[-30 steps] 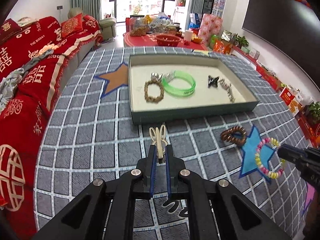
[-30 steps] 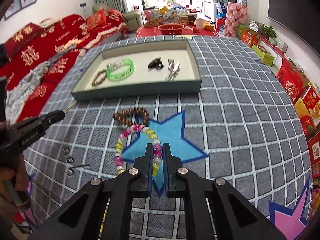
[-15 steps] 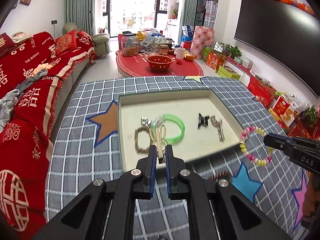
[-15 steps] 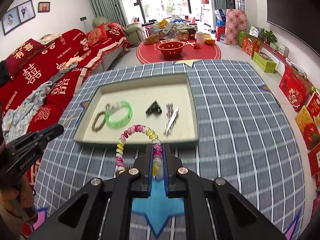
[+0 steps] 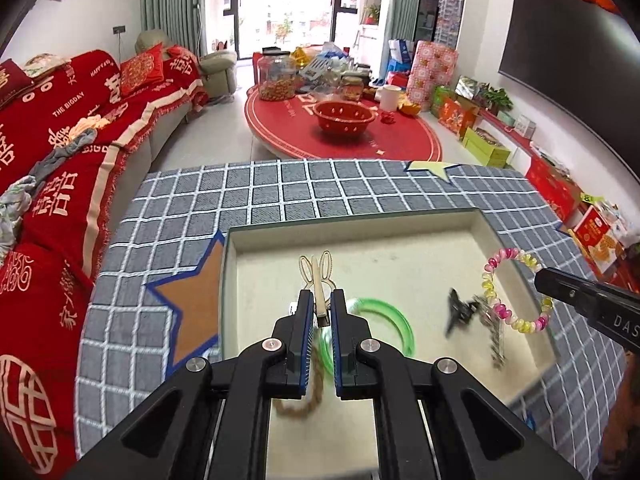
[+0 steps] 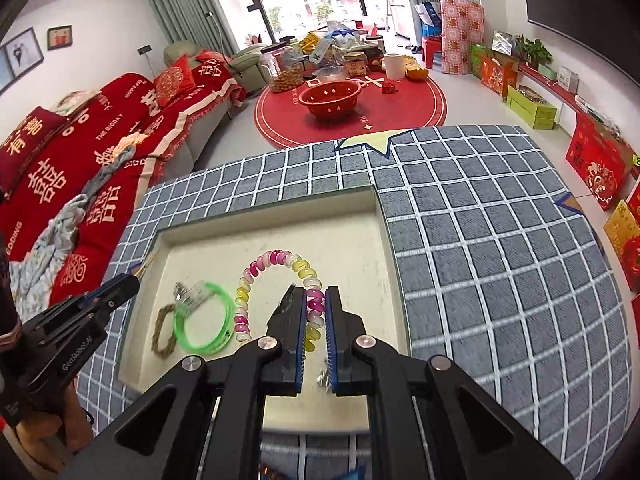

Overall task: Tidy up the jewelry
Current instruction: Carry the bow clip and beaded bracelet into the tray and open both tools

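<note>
Both tongs have risen from the surface (image 5: 280, 192) to above the tray (image 5: 360, 222): left tongs (image 5: 319, 314) clamped on the rabbit hair clip (image 5: 316, 276), right tongs (image 6: 313, 312) clamped on the beaded bracelet (image 6: 276, 264), release pending.

The left claw (image 5: 319, 305) hides part of the green bangle (image 5: 390, 316), and the metal clips (image 5: 494, 332) look blurred.

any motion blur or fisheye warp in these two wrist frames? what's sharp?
Left wrist: strong barrel warp, black vignette at corners; left gripper and clip sharp, green bangle and black claw clip smeared by motion. Right wrist: same warp, grid cloth lines bow; right gripper and bead bracelet crisp, tray contents slightly soft; windows blown out.
</note>
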Demonstrator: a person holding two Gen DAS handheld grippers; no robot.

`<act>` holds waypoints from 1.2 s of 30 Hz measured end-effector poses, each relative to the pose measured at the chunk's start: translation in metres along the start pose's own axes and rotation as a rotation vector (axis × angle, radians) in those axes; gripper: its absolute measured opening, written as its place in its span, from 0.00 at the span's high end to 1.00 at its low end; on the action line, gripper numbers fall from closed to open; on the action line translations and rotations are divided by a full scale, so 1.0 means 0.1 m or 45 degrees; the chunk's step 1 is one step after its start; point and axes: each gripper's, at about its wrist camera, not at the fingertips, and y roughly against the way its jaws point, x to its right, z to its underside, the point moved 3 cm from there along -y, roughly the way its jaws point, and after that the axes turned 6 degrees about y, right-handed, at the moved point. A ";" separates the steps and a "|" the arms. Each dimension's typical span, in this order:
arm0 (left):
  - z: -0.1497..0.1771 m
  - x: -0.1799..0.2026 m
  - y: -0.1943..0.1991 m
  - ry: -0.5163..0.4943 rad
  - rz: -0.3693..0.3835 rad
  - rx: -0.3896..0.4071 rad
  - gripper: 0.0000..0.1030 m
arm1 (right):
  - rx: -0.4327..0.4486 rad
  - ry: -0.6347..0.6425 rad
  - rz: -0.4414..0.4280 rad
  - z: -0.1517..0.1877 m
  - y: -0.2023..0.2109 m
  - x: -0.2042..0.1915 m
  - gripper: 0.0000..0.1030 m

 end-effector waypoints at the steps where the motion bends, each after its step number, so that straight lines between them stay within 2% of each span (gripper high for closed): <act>1: -0.03 0.00 -0.09 -0.001 -0.012 -0.005 0.79 | -0.004 -0.013 -0.004 -0.03 -0.07 0.02 0.91; 10: -0.12 -0.04 -0.56 -0.003 -0.086 -0.053 0.79 | -0.045 -0.100 0.017 -0.16 -0.56 0.21 0.91; 19: -0.10 0.07 -0.64 -0.073 -0.112 -0.080 0.79 | -0.092 -0.088 0.060 -0.13 -0.79 0.22 0.91; 28: -0.03 0.08 -0.69 -0.083 -0.132 -0.120 0.79 | -0.124 -0.071 0.075 -0.07 -0.83 0.21 0.89; 29: -0.02 0.08 -0.69 -0.084 -0.134 -0.122 0.79 | -0.128 -0.067 0.069 -0.07 -0.83 0.21 0.87; 30: -0.02 0.08 -0.69 -0.084 -0.137 -0.122 0.79 | -0.132 -0.064 0.059 -0.08 -0.83 0.20 0.77; 31: -0.01 0.08 -0.68 -0.081 -0.141 -0.123 0.79 | -0.133 -0.065 0.051 -0.07 -0.82 0.19 0.56; 33: -0.01 0.07 -0.67 -0.076 -0.143 -0.126 0.79 | -0.096 -0.060 0.042 -0.09 -0.76 0.16 0.40; 36: 0.01 0.07 -0.64 -0.075 -0.147 -0.122 0.79 | -0.088 -0.061 0.009 -0.10 -0.71 0.11 0.39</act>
